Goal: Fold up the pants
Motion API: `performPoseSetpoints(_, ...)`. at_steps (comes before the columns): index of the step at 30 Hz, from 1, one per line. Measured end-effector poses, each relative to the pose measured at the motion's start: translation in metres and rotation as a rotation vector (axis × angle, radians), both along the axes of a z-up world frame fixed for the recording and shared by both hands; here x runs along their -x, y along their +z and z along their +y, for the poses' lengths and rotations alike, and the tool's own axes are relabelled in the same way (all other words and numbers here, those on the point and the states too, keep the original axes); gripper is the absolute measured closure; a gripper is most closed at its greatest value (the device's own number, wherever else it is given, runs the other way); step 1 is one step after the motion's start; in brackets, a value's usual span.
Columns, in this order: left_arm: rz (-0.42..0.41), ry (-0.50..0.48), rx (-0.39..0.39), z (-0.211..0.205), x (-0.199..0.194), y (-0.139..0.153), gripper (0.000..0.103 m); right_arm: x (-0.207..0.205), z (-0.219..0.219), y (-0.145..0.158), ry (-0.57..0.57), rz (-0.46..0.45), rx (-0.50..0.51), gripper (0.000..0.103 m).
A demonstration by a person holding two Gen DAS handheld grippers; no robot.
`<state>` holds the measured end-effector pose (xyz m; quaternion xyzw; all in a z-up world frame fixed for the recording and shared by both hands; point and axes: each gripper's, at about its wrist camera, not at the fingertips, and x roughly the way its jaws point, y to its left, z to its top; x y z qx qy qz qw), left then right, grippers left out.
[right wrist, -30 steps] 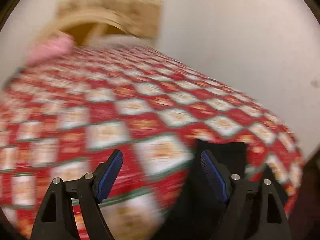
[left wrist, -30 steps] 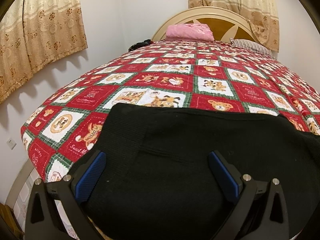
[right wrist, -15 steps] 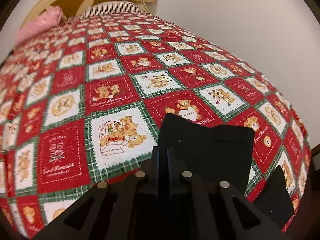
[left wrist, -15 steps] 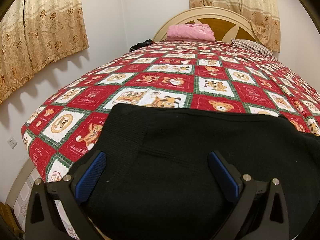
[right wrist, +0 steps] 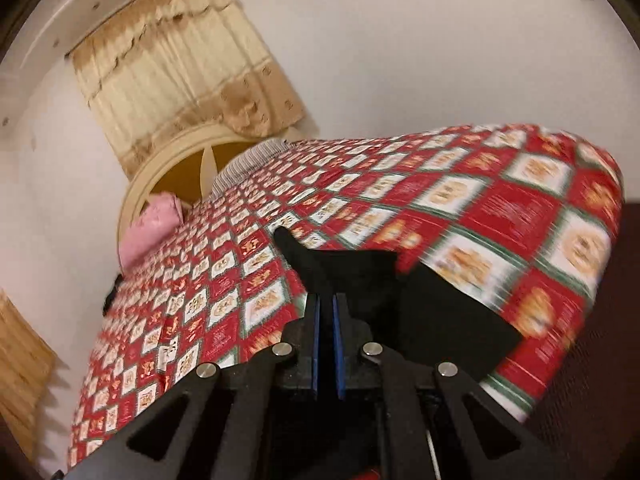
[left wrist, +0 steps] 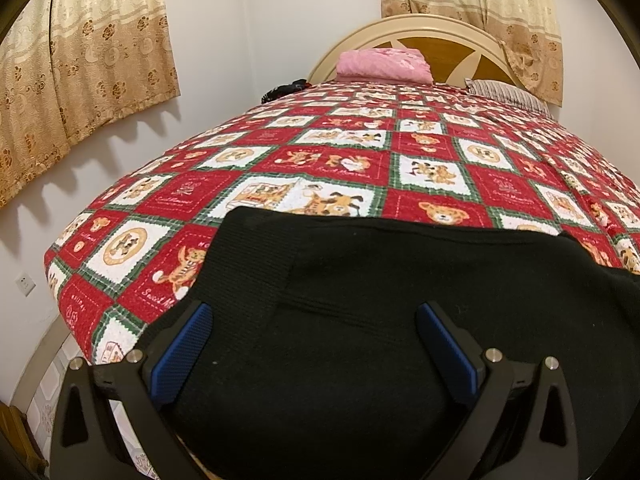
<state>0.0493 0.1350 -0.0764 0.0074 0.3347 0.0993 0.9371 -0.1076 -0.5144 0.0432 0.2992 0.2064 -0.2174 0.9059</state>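
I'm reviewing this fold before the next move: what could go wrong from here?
1. The right gripper is shut on only a thin edge of the black pants, so the fabric may slip out as it lifts.
2. The left gripper is open over the pants, pinning nothing, so the whole garment could drag across the quilt instead of folding.

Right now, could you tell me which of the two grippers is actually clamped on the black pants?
The right gripper: shut on the black pants. The left gripper is open.
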Motion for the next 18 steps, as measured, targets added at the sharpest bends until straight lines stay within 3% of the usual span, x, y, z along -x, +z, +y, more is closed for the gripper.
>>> performPoseSetpoints(5, 0.005, 0.013, 0.0, -0.001, -0.002, 0.0, 0.0, 0.029, -0.016, -0.046, -0.043, 0.011, -0.094, 0.097)
performPoseSetpoints(9, 0.007, 0.013, -0.01, -0.002, -0.003, 0.0, 0.0, 0.045, -0.023, -0.066, -0.085, 0.023, -0.063, 0.097)
performPoseSetpoints(11, 0.009, 0.007, -0.014, -0.002, -0.004, 0.001, 0.0, 0.054, -0.031, -0.067, -0.097, 0.023, -0.067, 0.096)
performPoseSetpoints(13, 0.018, 0.001, -0.014, -0.001, -0.006, 0.002, 0.0, 0.067, -0.042, -0.062, -0.22, 0.079, -0.054, 0.096)
performPoseSetpoints(15, 0.029, 0.002, -0.004, 0.0, -0.008, 0.004, 0.0, 0.078, -0.046, -0.051, -0.291, 0.075, -0.009, 0.096)
performPoseSetpoints(18, 0.049, 0.026, 0.007, 0.0, -0.01, 0.01, 0.0, 0.074, -0.05, -0.029, -0.221, 0.036, 0.064, 0.096)
